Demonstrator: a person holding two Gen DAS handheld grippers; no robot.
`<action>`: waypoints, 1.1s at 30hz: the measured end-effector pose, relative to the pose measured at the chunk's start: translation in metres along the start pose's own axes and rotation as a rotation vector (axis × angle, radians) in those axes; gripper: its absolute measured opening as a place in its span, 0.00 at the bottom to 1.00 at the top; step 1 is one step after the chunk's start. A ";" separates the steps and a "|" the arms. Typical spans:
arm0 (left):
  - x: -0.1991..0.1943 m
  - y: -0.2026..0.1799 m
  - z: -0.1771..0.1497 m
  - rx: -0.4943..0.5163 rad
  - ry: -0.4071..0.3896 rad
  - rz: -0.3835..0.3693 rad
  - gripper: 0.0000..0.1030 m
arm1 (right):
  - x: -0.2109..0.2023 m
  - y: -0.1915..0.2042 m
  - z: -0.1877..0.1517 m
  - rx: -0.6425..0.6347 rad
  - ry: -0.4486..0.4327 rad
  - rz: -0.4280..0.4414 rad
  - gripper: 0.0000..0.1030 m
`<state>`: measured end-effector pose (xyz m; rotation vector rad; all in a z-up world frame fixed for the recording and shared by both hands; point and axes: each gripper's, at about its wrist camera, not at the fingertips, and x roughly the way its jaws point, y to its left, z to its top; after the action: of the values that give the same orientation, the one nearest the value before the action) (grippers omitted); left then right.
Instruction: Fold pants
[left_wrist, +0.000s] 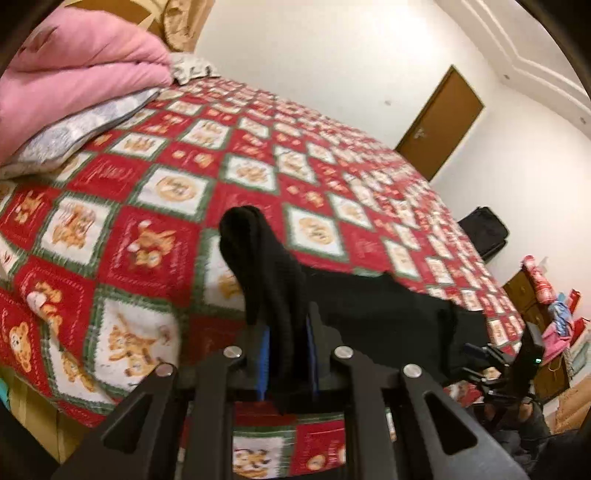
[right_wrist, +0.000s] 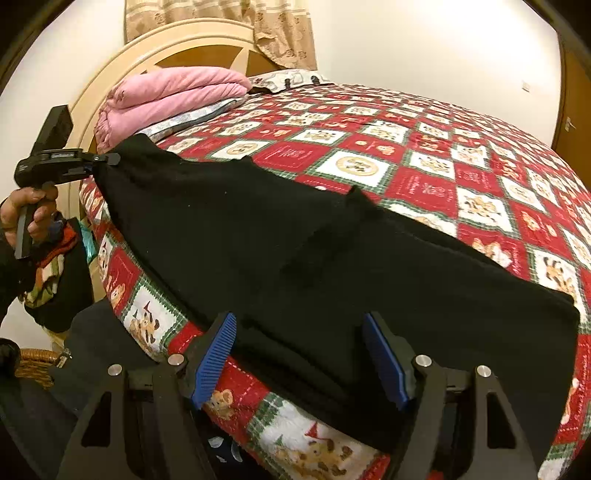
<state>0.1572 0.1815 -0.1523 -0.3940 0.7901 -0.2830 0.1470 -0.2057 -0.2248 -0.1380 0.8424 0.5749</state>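
The black pants (right_wrist: 295, 251) lie spread along the near edge of the bed, on a red, white and green patterned blanket (right_wrist: 424, 155). My left gripper (left_wrist: 286, 354) is shut on one end of the pants (left_wrist: 273, 280), lifted slightly; a bunch of black cloth sticks up between its blue pads. In the right wrist view the left gripper (right_wrist: 107, 160) pinches the far left corner of the pants. My right gripper (right_wrist: 301, 354) is open, its blue pads (right_wrist: 214, 362) on either side of the near pants edge, not closed on it.
A folded pink blanket (right_wrist: 173, 96) and pillows lie by the headboard (right_wrist: 110, 85). A wicker basket (right_wrist: 35, 365) and clothes sit on the floor left of the bed. A brown door (left_wrist: 439, 122), a black bag (left_wrist: 484, 229) and cluttered furniture (left_wrist: 546, 314) stand on the far side.
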 end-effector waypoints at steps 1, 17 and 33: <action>-0.002 -0.006 0.002 0.006 -0.008 -0.018 0.16 | -0.002 -0.001 0.000 0.007 -0.001 -0.003 0.70; 0.000 -0.153 0.018 0.271 -0.026 -0.262 0.16 | -0.069 -0.056 -0.016 0.163 -0.030 -0.124 0.70; 0.066 -0.296 -0.009 0.525 0.173 -0.385 0.16 | -0.113 -0.124 -0.043 0.332 -0.088 -0.269 0.70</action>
<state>0.1657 -0.1099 -0.0680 -0.0199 0.7714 -0.8730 0.1248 -0.3729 -0.1833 0.0768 0.8065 0.1821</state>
